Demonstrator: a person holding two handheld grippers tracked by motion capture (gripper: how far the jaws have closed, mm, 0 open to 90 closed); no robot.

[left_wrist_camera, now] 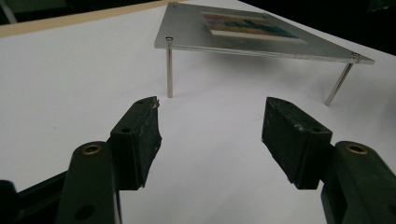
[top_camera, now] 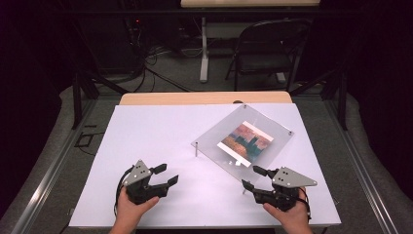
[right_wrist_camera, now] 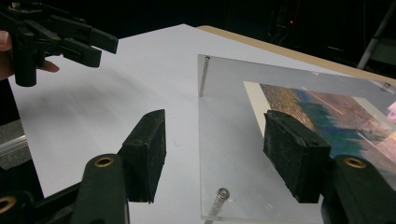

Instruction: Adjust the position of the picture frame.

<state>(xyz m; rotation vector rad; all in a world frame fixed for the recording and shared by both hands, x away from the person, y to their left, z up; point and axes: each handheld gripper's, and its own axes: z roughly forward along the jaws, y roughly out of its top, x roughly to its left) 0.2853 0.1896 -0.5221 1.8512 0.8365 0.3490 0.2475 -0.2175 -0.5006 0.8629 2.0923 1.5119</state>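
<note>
Both grippers are seen at the near edge of the white table top (top_camera: 160, 131), each held in a hand. Left gripper (top_camera: 164, 174): jaws spread wide, nothing between them, bare white surface under them in the left gripper view (left_wrist_camera: 210, 133). Right gripper (top_camera: 253, 176): jaws likewise apart, nothing gripped; in the right gripper view (right_wrist_camera: 212, 149) the near corner of the clear plate (right_wrist_camera: 233, 140) is framed between the jaws, no contact seen.

Clear plate (top_camera: 243, 139) is located right of table centre, rotated diamond-wise, raised off the surface on thin metal standoff posts (left_wrist_camera: 169, 67) at its corners. Colour picture (top_camera: 245, 140) with a white border is seen in the plate's middle; whether it lies on top of the plate or under it cannot be told. Right gripper is positioned just beside the plate's near corner; left gripper is well apart from it, to its left.
</note>
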